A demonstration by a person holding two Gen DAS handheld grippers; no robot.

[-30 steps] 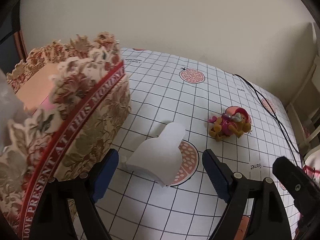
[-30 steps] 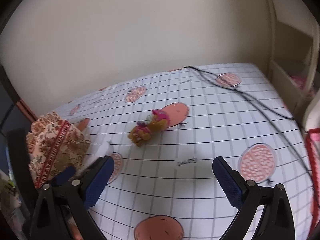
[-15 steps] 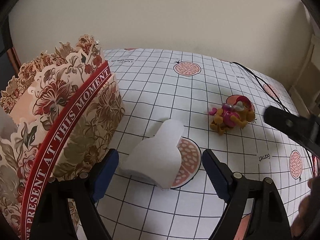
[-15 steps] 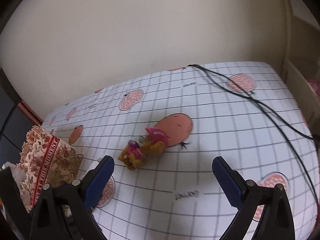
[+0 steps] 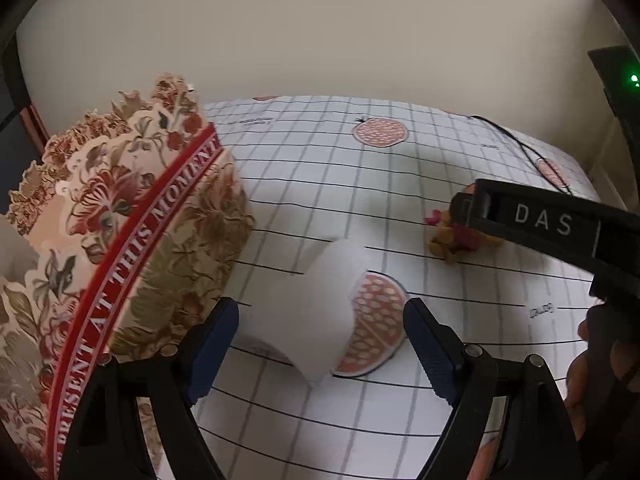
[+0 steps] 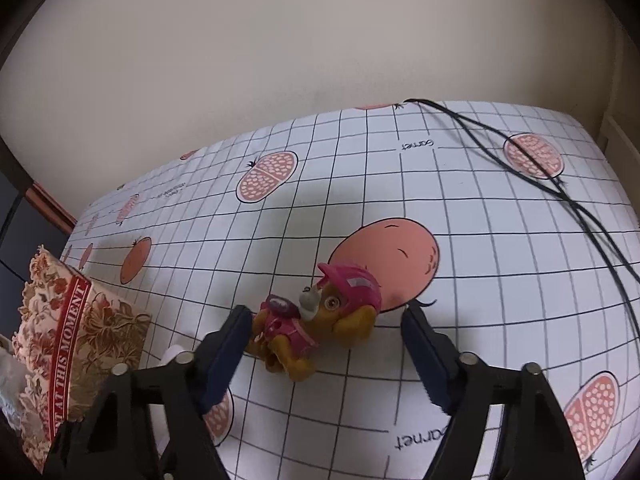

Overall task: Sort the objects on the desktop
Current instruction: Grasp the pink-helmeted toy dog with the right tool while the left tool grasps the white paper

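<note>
A tabletop [image 6: 480, 240] under a white grid cloth printed with pomegranates carries a floral paper box [image 5: 120, 240] banded in red at the left. Beside it lies a curved white piece [image 5: 316, 312], between the spread jaws of the left hand-held gripper [image 5: 320, 344]. The right hand-held gripper [image 6: 324, 344], jaws wide, brackets a toy dog [image 6: 316, 324], tan, pink cap and vest, lying on its side mid-table.

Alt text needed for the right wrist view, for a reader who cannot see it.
The open right gripper brackets a toy puppy in a pink cap lying on a grid-patterned tablecloth printed with pomegranates. A floral paper box stands at the left, and a black cable runs across the cloth at the right.
</note>
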